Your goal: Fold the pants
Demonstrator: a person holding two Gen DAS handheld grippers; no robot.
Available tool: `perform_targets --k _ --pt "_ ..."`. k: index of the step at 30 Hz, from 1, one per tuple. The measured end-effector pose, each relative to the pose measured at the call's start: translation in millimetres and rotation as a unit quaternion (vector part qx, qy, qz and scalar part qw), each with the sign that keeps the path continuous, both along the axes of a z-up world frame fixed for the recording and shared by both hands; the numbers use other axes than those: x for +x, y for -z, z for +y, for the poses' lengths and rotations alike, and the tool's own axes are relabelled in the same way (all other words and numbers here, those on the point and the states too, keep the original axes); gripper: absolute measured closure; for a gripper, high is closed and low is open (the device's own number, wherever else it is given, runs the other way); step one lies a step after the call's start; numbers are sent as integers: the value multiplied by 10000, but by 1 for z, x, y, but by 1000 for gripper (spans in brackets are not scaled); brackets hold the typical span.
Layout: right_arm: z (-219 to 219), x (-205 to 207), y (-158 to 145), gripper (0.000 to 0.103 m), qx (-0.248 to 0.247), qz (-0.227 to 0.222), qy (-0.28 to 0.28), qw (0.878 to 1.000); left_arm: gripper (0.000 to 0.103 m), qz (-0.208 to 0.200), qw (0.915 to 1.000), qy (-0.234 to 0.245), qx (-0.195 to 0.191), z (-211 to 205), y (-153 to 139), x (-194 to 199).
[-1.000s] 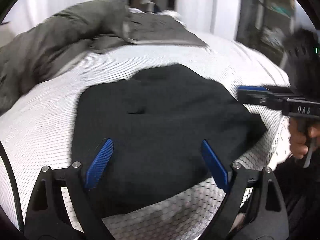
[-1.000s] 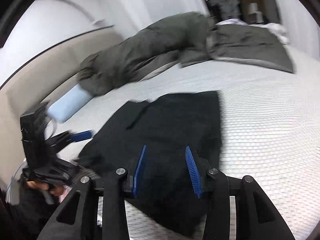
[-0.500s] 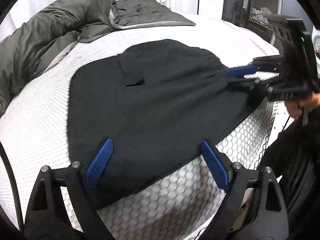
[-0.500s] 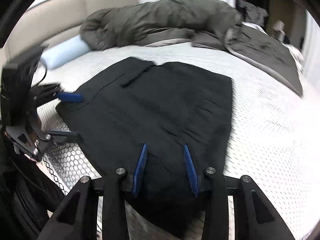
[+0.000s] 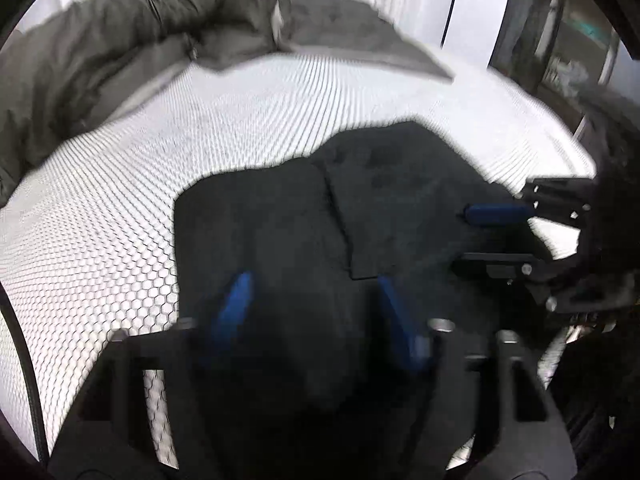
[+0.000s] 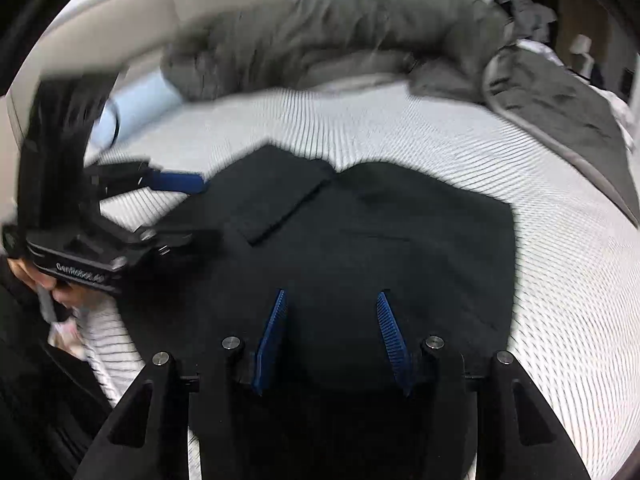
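White honeycomb-textured mattress cover [image 5: 208,148] forms the work surface, with a grey duvet [image 6: 340,32] bunched along the far side beyond both claws and a pale blue pillow [image 6: 132,100] by the beige headboard [image 6: 100,28], far left of the right claw. Black pants [image 6: 380,232], already doubled over into a compact shape, lie flat on the cover directly ahead of and beneath both claws; a folded edge runs diagonally across the cloth ahead of the fingers. Left gripper [image 5: 316,320]: blue pads stand partly apart above the near portion of the pants, cloth showing between them; the jaws have just been closing in, but the view is blurred and no pinch on the fabric can be confirmed. Right gripper [image 6: 332,336]: blue pads likewise partly apart over the near edge of the pants, having just been opening slightly, with black cloth between them and no visible press on it. Each claw appears in the other's view at the side, its fingers lying level at the edge of the pants; whether they touch the cloth there cannot be told. A hand [image 6: 60,292] holds the left unit's handle at lower left of the right view
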State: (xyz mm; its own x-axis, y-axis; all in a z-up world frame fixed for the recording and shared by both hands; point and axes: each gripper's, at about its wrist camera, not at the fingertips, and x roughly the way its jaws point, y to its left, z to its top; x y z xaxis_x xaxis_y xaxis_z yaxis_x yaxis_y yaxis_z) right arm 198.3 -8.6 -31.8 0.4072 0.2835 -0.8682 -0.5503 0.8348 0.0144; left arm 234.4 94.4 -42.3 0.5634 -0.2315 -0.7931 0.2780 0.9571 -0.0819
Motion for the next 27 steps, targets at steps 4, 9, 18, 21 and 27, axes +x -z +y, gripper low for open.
perform_targets --k 4,9,18,21,27 --pt "-9 14 17 58 -352 340 141 9987 45 -5 9997 240 90 6 9 4" --pt "-39 6 7 61 -67 454 124 9989 38 -76 9996 105 240 9 8 -5" --pt "-13 33 -8 61 92 117 334 9993 38 -177 9979 -596 -190 18 -15 20" --pt "9 48 7 61 -436 146 340 9984 38 150 9952 -958 -108 22 0 40" --pt "-18 47 15 61 -782 165 563 9952 33 205 9929 -1160 -145 37 2 28"
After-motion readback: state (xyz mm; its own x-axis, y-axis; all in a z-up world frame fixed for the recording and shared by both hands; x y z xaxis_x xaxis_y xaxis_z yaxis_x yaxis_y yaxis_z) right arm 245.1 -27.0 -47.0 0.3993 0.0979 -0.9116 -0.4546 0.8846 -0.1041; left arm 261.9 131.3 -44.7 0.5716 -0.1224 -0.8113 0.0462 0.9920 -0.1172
